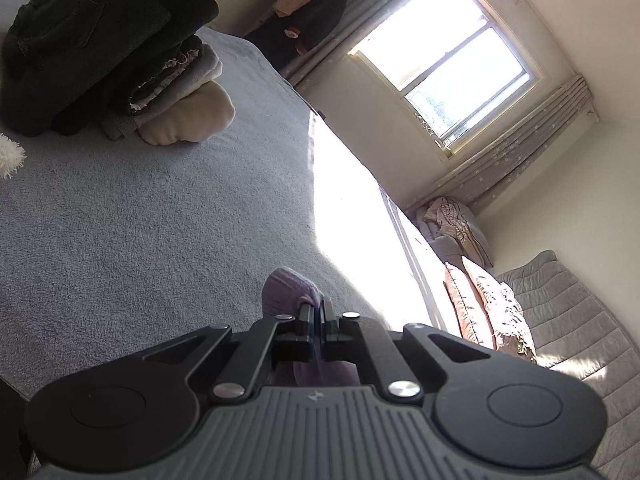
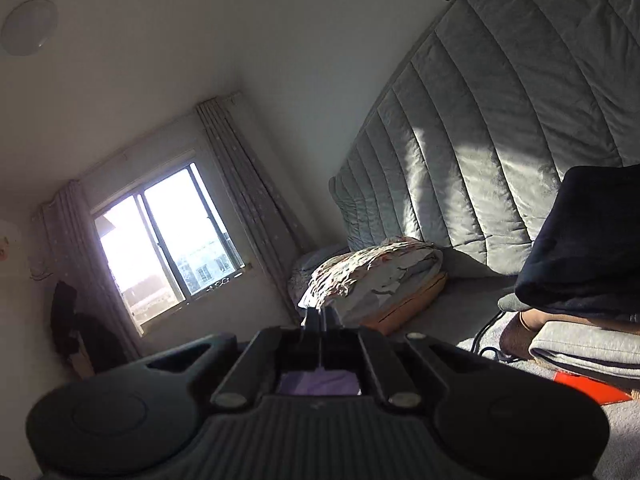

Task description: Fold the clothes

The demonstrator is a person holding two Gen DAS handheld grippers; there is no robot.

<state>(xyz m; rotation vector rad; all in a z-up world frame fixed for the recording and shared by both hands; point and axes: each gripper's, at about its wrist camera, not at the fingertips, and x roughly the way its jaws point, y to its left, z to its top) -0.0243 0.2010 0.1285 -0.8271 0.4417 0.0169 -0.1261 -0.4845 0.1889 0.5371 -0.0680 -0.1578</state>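
Here the left gripper [image 1: 317, 308] is pinching a purple garment [image 1: 286, 286] above the grey bed [image 1: 140, 220]; the right gripper [image 2: 321, 314] is clamping it too. Both should be keeping equal tension, so the cloth is hanging flat before lowering.

We saw a sunlit window [image 1: 452, 68] at upper right, flanked by grey curtains [image 1: 516, 160], pale walls [image 2: 280, 40], a grey fleecy bed cover [image 1: 140, 220] lower left, and a quilted grey headboard [image 2: 500, 140] at right.
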